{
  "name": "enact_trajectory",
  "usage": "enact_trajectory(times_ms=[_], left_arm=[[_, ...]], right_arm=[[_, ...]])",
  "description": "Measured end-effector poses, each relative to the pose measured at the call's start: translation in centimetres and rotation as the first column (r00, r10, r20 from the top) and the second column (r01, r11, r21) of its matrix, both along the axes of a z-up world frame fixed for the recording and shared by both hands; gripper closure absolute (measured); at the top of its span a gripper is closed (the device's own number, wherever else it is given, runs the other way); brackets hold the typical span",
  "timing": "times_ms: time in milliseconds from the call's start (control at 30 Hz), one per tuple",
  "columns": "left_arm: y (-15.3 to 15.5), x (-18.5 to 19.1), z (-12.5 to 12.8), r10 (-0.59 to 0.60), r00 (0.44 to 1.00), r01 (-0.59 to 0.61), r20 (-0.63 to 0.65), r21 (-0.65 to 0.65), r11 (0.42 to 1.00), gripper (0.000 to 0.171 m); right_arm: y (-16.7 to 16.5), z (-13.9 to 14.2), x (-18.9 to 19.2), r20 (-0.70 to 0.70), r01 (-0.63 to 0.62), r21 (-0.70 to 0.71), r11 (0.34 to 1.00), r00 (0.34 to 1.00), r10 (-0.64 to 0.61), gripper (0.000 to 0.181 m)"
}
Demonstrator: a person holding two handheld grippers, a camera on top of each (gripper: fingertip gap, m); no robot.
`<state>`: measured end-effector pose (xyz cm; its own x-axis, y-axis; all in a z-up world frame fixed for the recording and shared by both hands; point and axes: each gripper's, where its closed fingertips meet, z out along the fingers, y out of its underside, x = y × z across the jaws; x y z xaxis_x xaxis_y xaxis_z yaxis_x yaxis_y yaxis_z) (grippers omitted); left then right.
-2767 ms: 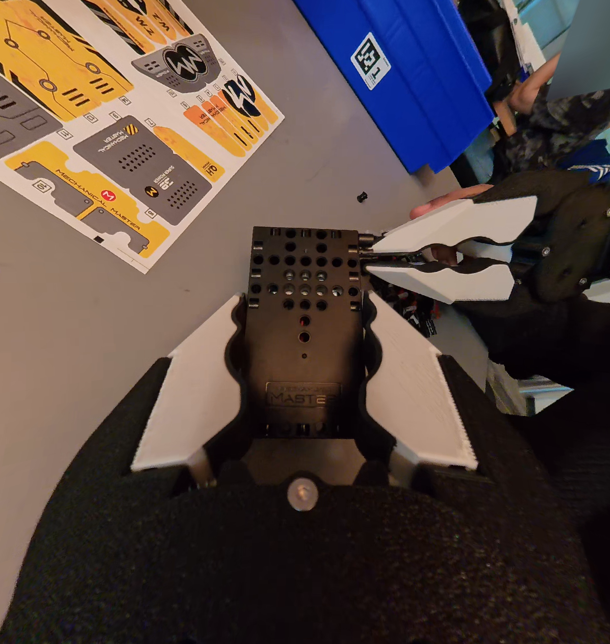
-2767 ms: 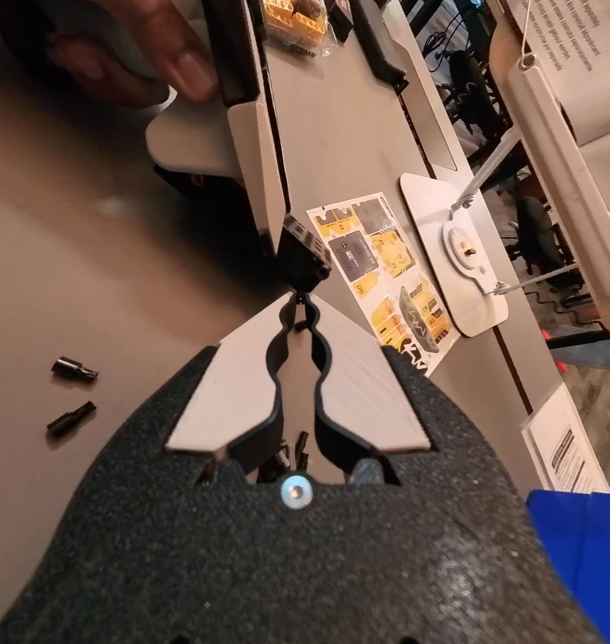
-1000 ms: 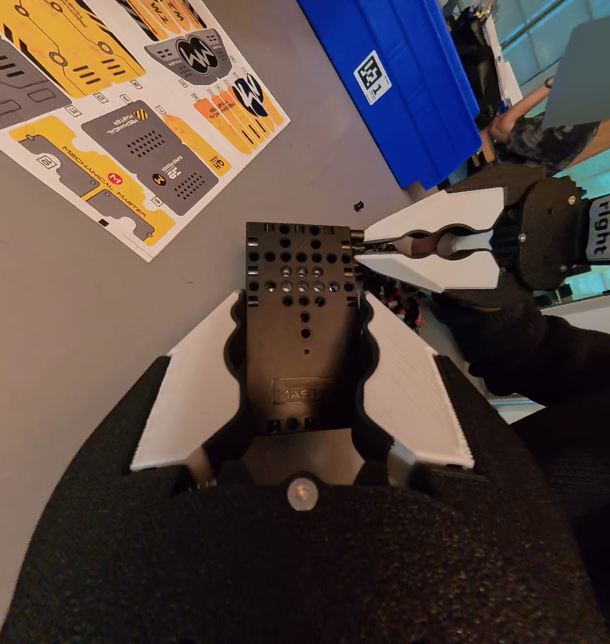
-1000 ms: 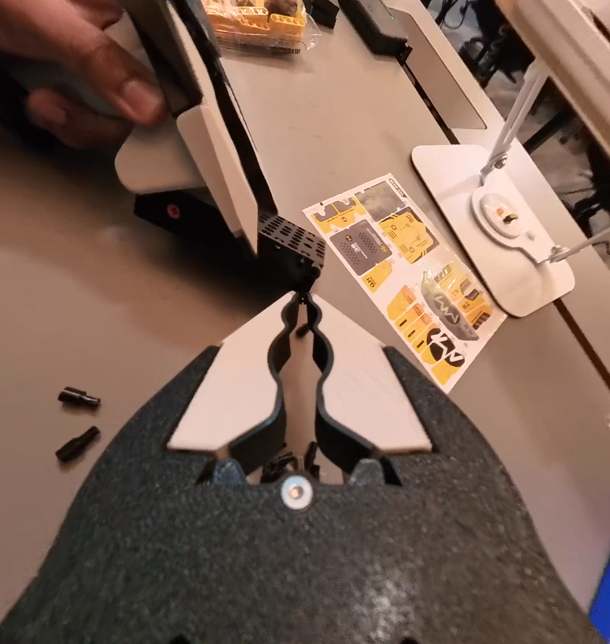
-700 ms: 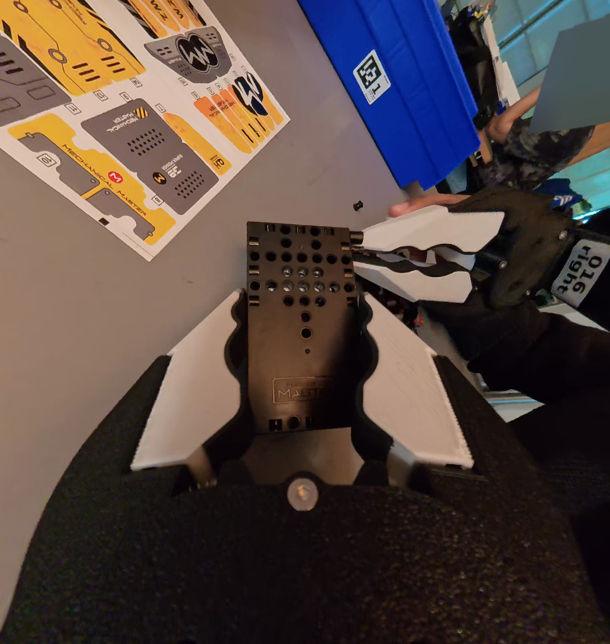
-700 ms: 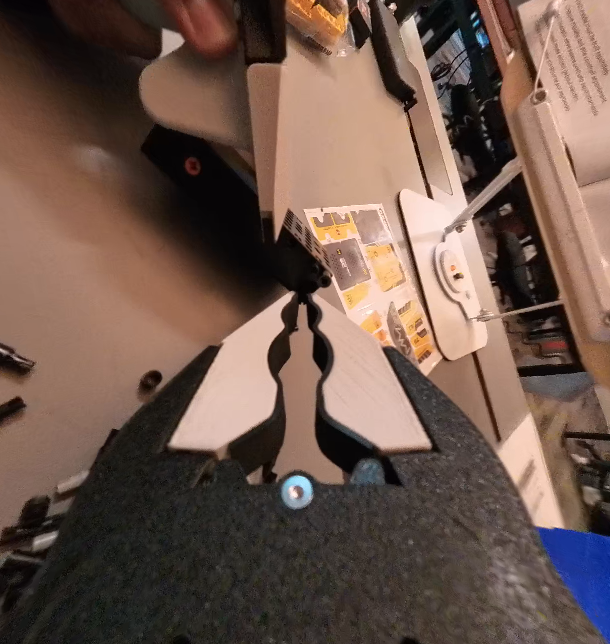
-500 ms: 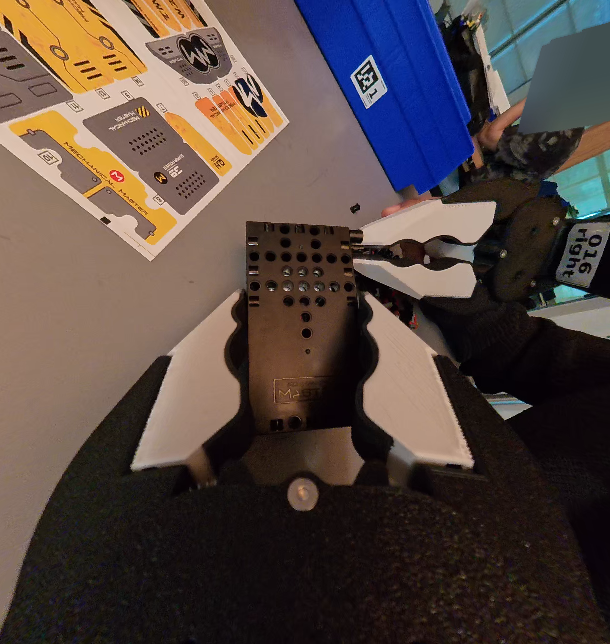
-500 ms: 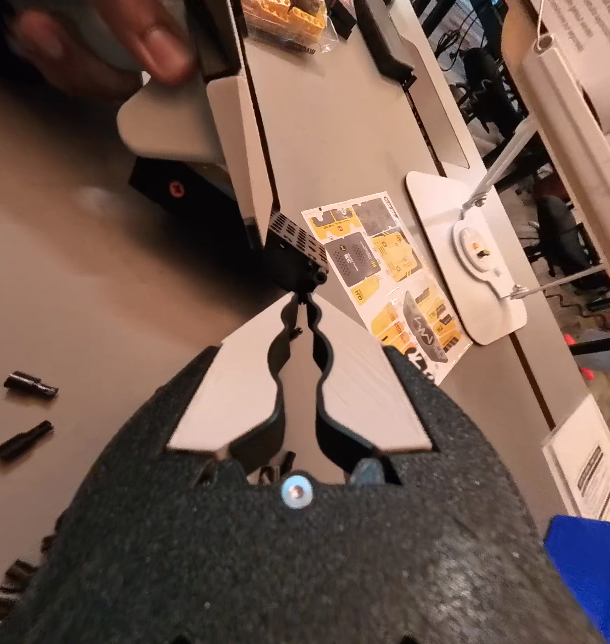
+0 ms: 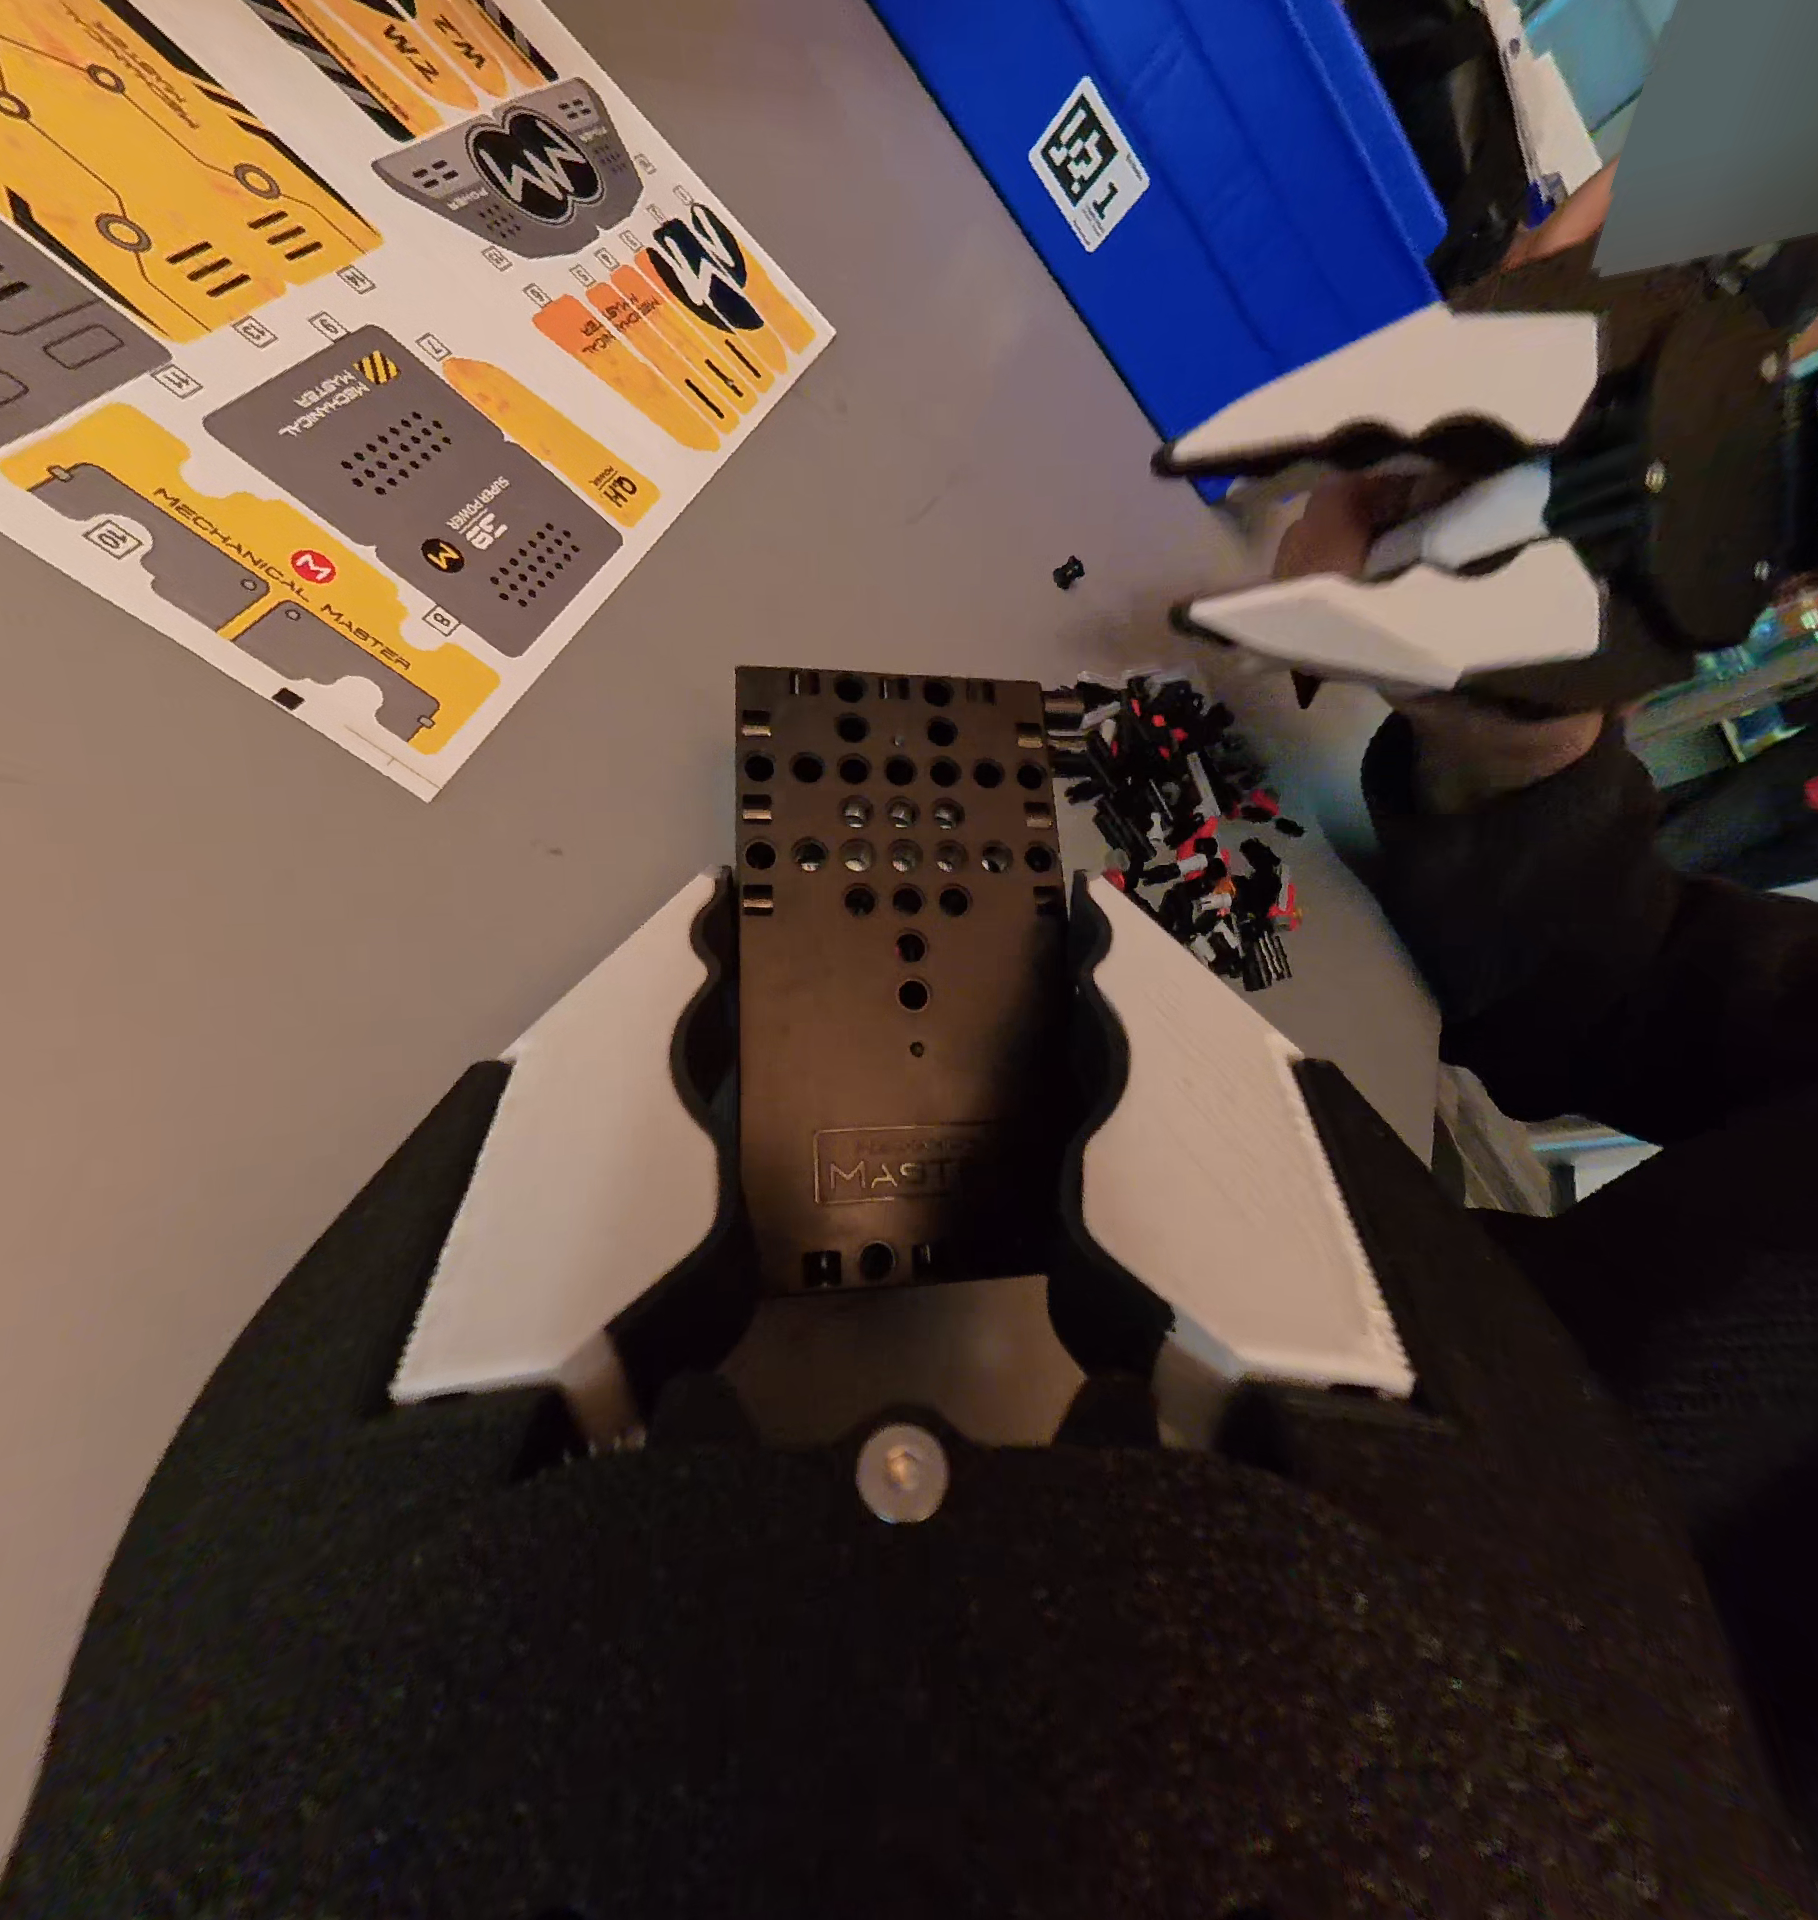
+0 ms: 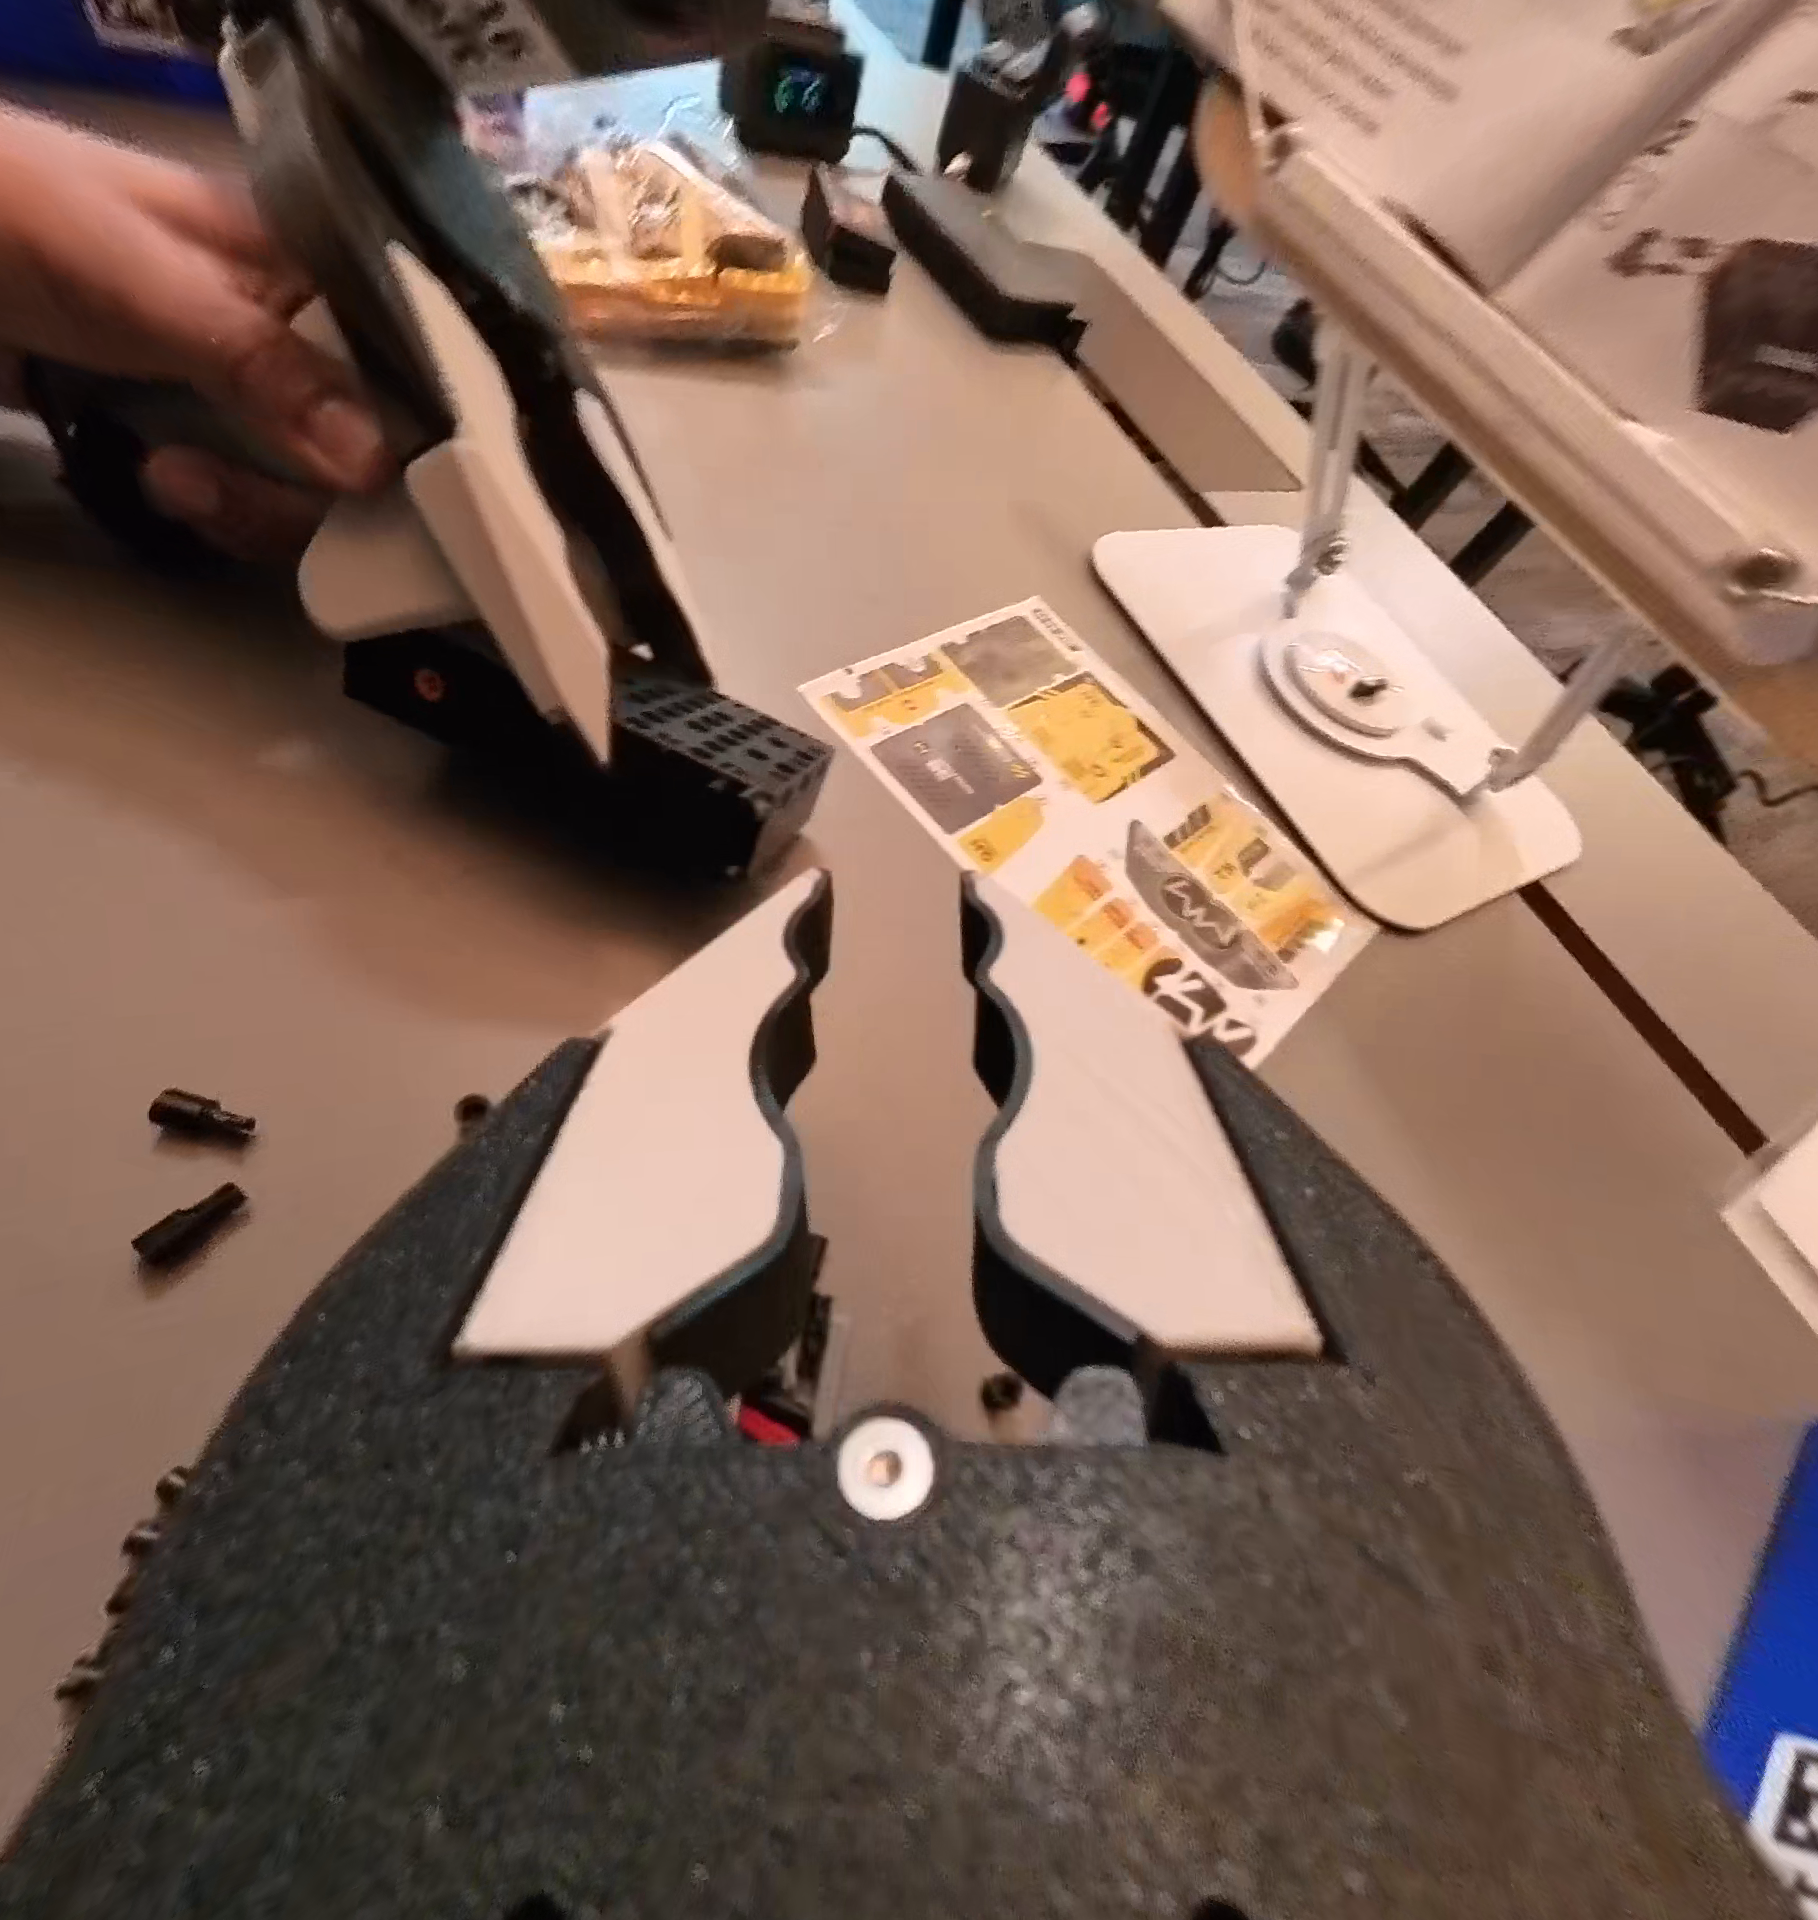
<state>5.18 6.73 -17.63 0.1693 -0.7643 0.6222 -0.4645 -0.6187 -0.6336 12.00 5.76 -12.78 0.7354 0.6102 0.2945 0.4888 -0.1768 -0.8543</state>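
In the left wrist view, the left gripper (image 9: 900, 914) clamps the black block (image 9: 900, 935) by its long sides, with the block's holed end pointing away from the camera and its long axis running along the fingers, over the grey table (image 9: 209, 987). The right gripper (image 9: 1185, 540), which half a second ago pinched at the block's far right corner, is now lifted off and apart from it, jaws parted and empty (a stub shows at that corner, too small to name). A pile of small pins (image 9: 1185, 821) lies just beside the block, and a sticker sheet (image 9: 365, 364) and blue bin (image 9: 1196, 177) lie farther off. In the right wrist view, the right gripper (image 10: 894, 899) stands narrowly open with nothing between its fingers, near the block (image 10: 718, 769), which sits low over the table under the left gripper (image 10: 531, 613); two loose pins (image 10: 193, 1174) lie to the left, and a lamp base (image 10: 1341, 727) stands beyond the sheet (image 10: 1092, 821).
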Motion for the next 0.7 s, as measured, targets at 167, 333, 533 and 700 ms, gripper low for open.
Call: enact_trajectory(times_ms=[167,333,533,700], left_arm=[[0.0,-0.2,0.4,-0.011,0.999,0.015,0.049,-0.078,0.997,0.108],[0.3,-0.4,0.9,-0.004,0.994,0.024,0.105,-0.185,0.982,0.108],[0.4,-0.4,1.0,-0.002,0.994,0.024,0.112,-0.202,0.979,0.108],[0.4,-0.4,1.0,0.000,0.993,0.025,0.116,-0.214,0.977,0.108]], right_arm=[[-0.3,1.0,1.3,-0.155,0.003,-0.050,0.999,0.988,-0.011,0.156],[-2.0,-0.7,-0.2,-0.158,-0.107,-0.192,0.976,0.984,0.076,0.157],[-6.4,-4.5,-3.0,-0.014,-0.274,-0.383,0.882,0.957,0.291,0.157],[-7.4,-5.3,-4.1,0.013,-0.311,-0.415,0.855,0.938,0.347,0.161]])
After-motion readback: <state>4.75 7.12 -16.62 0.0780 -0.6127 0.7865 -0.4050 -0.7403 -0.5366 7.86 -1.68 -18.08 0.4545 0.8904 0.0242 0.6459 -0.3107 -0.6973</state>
